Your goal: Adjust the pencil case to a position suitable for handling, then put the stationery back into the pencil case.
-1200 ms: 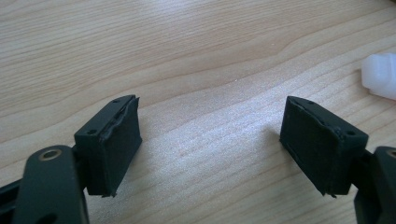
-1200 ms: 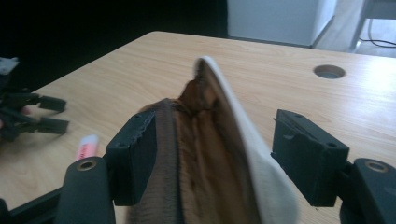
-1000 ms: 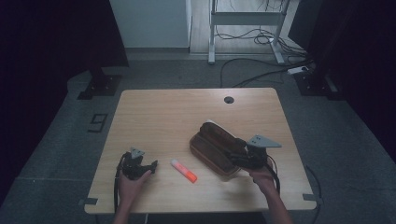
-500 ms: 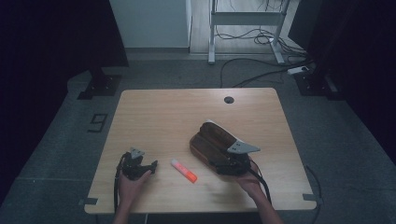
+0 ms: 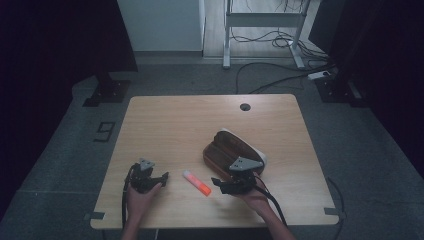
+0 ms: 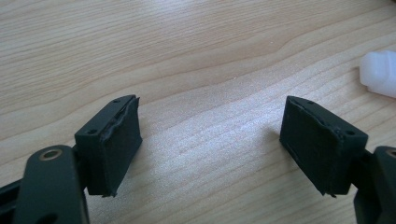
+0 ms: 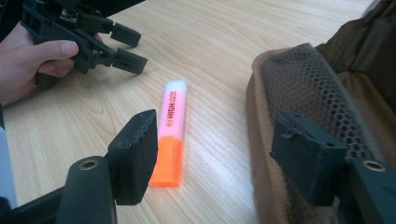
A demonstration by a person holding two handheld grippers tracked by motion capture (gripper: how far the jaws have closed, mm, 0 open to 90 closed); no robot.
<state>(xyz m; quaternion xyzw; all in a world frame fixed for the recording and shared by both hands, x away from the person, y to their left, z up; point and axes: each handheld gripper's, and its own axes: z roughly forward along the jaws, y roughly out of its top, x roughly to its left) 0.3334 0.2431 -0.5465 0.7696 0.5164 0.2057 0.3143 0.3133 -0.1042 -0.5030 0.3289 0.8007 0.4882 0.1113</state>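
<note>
An orange highlighter [image 5: 196,182] with a white cap lies flat near the table's front, between the two grippers. In the right gripper view the highlighter [image 7: 172,130] rests just inside the left jaw of my right gripper [image 7: 217,135], which is open and low over the wood. A brown pouch [image 5: 232,150] with a mesh pocket [image 7: 303,93] lies beside the right jaw. My left gripper [image 5: 161,177] stands open on the table left of the highlighter, its jaws wide around bare wood [image 6: 212,121]. The highlighter's white cap [image 6: 378,79] peeks in at that view's right edge.
The wooden table [image 5: 175,125] has a round cable hole [image 5: 245,106] near its far edge. A hand [image 7: 28,56] holds the left gripper [image 7: 93,42] beyond the highlighter. Cables and a desk frame [image 5: 265,20] lie on the floor behind the table.
My right gripper has moved left and forward from the pouch's right end to the highlighter's side. The left gripper, pouch and highlighter have stayed put.
</note>
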